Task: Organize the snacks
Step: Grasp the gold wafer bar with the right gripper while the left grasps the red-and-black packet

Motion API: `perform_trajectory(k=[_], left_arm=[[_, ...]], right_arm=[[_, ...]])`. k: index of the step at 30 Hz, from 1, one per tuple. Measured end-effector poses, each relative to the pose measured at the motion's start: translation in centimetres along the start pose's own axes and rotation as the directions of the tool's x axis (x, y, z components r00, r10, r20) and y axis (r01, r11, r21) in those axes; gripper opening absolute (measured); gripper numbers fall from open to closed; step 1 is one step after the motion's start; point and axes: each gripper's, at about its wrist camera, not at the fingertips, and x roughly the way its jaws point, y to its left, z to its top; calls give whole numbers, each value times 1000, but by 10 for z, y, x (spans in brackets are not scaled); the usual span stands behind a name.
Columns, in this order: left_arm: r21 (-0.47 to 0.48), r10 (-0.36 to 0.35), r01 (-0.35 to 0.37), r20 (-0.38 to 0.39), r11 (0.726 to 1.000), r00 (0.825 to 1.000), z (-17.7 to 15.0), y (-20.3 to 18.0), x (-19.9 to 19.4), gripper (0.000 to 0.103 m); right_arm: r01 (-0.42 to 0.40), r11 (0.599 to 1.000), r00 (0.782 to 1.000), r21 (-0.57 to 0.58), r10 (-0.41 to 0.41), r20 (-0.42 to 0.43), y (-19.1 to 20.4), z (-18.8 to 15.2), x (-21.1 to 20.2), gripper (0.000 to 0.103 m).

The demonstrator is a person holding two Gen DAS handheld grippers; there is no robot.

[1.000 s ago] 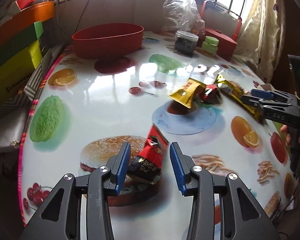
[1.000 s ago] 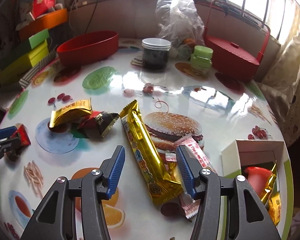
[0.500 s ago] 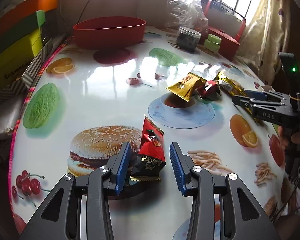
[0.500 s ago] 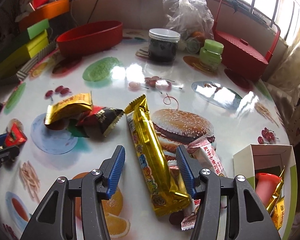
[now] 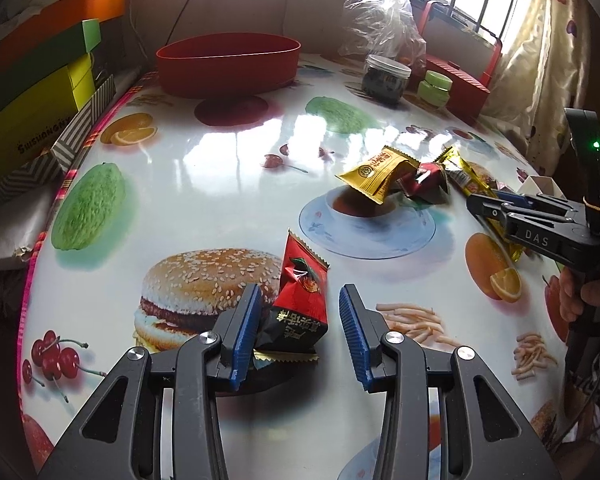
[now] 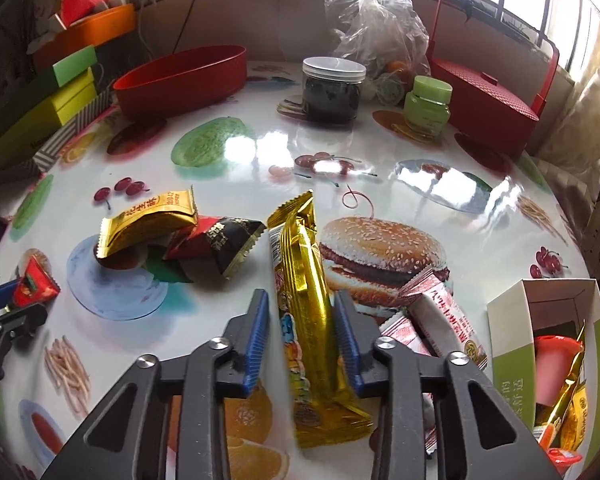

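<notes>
My left hand-held gripper (image 5: pixel 299 330) has its blue pads spread apart around a red and black snack packet (image 5: pixel 298 304); the left pad touches or nearly touches the packet's black lower end, while the right pad stands clear of it. That packet sits tilted on the surface (image 5: pixel 220 184), its long axis running away from me, crimped red end pointing up and away, black end nearest me, over the printed burger. My right hand-held gripper (image 6: pixel 302 330) is also parted, its pads straddling a long gold snack bar (image 6: pixel 306 312); I cannot tell whether either pad is touching the wrapper. The bar lies flat with its long axis running from me towards the far side, one crimped end pointing to the jars and the other lying under my gripper. Just right of it lie two pink and white wrapped bars (image 6: pixel 440 320), angled across one another. To the left, a gold sachet (image 6: pixel 148 220) rests partly on a red and black pouch (image 6: pixel 216 240), both near the bar's far end. An open white and green box (image 6: pixel 512 344) stands at the right edge with snacks inside. Farther back are a red oval tub (image 6: pixel 180 80), a dark jar with a white lid (image 6: pixel 334 88) and a small green jar (image 6: pixel 426 106).
</notes>
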Motion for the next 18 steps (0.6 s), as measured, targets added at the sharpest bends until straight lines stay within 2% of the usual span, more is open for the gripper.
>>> perform_trajectory(k=[2, 4, 18], left_arm=[[-6, -1, 1, 2, 1000, 1000, 0, 0, -1, 42], [-10, 5, -5, 4, 1000, 1000, -1, 1, -1, 32], [-24, -6, 6, 16, 1000, 1000, -2, -2, -5, 27]], right_arm=[[-3, 1000, 1000, 5, 3, 3, 1, -1, -1, 25], [-5, 1000, 1000, 13, 5, 6, 1, -2, -2, 23], [-21, 998, 1000, 64, 19, 23, -4, -13, -11, 22]])
